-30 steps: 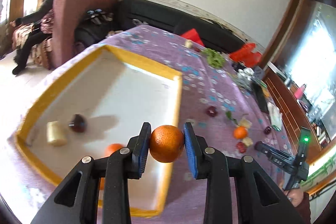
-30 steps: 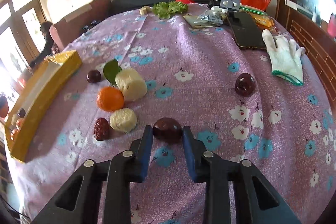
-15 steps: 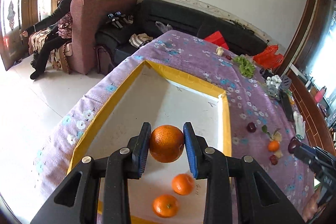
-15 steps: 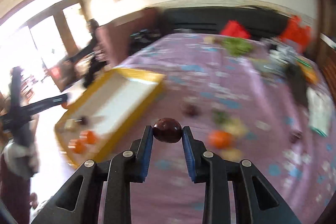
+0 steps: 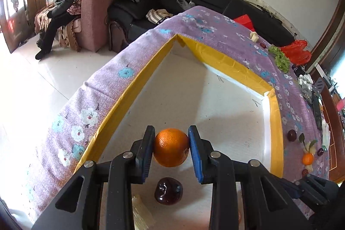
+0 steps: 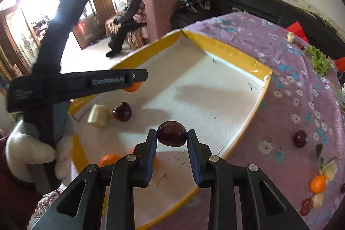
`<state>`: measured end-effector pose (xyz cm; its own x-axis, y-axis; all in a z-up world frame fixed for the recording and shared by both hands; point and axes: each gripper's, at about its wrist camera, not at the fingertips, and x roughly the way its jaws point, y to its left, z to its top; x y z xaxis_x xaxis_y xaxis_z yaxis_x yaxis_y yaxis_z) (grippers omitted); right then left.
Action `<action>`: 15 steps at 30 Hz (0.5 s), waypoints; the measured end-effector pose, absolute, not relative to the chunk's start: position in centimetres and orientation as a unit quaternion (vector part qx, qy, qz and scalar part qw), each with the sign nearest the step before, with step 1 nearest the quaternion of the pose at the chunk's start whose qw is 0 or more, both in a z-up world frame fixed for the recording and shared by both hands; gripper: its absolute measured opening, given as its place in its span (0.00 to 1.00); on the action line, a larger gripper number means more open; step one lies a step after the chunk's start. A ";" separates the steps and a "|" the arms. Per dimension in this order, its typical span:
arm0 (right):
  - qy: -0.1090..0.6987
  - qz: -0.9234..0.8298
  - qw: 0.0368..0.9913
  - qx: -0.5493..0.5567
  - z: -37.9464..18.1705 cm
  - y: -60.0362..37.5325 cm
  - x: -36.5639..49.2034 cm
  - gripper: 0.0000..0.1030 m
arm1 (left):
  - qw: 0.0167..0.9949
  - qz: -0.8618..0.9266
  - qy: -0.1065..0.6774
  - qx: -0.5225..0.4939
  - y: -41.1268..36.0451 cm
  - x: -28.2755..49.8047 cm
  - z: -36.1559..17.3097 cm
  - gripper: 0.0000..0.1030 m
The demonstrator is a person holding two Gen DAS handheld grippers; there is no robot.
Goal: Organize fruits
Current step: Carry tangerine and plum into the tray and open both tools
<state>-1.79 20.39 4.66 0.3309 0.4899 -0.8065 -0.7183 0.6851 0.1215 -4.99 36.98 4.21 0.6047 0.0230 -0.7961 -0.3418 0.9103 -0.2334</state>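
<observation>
My left gripper [image 5: 171, 149] is shut on an orange [image 5: 171, 147] and holds it above the white floor of the yellow-rimmed tray [image 5: 228, 64]. A dark red fruit [image 5: 168, 191] and a pale chunk [image 5: 142, 213] lie in the tray below it. My right gripper [image 6: 171, 139] is shut on a dark red fruit [image 6: 171, 133] over the tray's near side [image 6: 256, 109]. The tray also holds a dark fruit [image 6: 122, 111], a pale chunk [image 6: 98, 116] and oranges [image 6: 108, 160]. The left gripper [image 6: 120, 79] shows there at the left.
On the purple flowered cloth [image 6: 301, 83] to the right lie a dark fruit [image 6: 300, 138], an orange [image 6: 317, 183], pale pieces and a red date [image 6: 306, 206]. Green lettuce [image 6: 320, 59] is farther back. A sofa and a seated person [image 6: 127, 14] are beyond the table.
My left gripper has moved lower and farther into the tray with the orange. My right gripper has carried the dark red fruit from the cloth to above the tray.
</observation>
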 end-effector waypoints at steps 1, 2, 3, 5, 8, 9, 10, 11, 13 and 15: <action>0.445 0.374 0.803 -0.132 4.2 20.6 -1.6 0.31 | 0.875 0.104 0.435 -0.185 37.0 -5.0 4.0 0.30; 0.449 0.372 0.801 -0.135 3.8 20.8 -1.5 0.31 | 0.873 0.103 0.438 -0.187 37.1 -5.0 3.9 0.30; 0.450 0.372 0.800 -0.137 3.6 21.0 -1.5 0.31 | 0.874 0.103 0.436 -0.189 37.1 -5.1 3.9 0.30; 0.450 0.375 0.799 -0.140 3.4 21.2 -1.7 0.32 | 0.877 0.108 0.430 -0.188 37.2 -5.4 4.2 0.31; 0.443 0.378 0.800 -0.143 3.5 21.1 -1.9 0.32 | 0.879 0.112 0.424 -0.189 37.2 -6.0 4.7 0.38; 0.442 0.377 0.801 -0.143 3.6 21.2 -1.8 0.32 | 0.879 0.112 0.422 -0.190 37.2 -6.1 4.8 0.40; 0.439 0.377 0.803 -0.143 3.7 21.2 -2.0 0.33 | 0.881 0.113 0.419 -0.190 37.1 -6.3 5.1 0.40; 0.437 0.377 0.804 -0.141 4.0 21.1 -2.1 0.34 | 0.883 0.113 0.415 -0.190 37.0 -6.7 5.5 0.41; 0.431 0.379 0.808 -0.134 4.6 20.7 -2.3 0.36 | 0.886 0.114 0.406 -0.193 36.6 -7.7 6.3 0.49; 0.423 0.378 0.814 -0.124 5.3 19.8 -2.6 0.39 | 0.890 0.119 0.395 -0.196 36.1 -8.7 7.4 0.58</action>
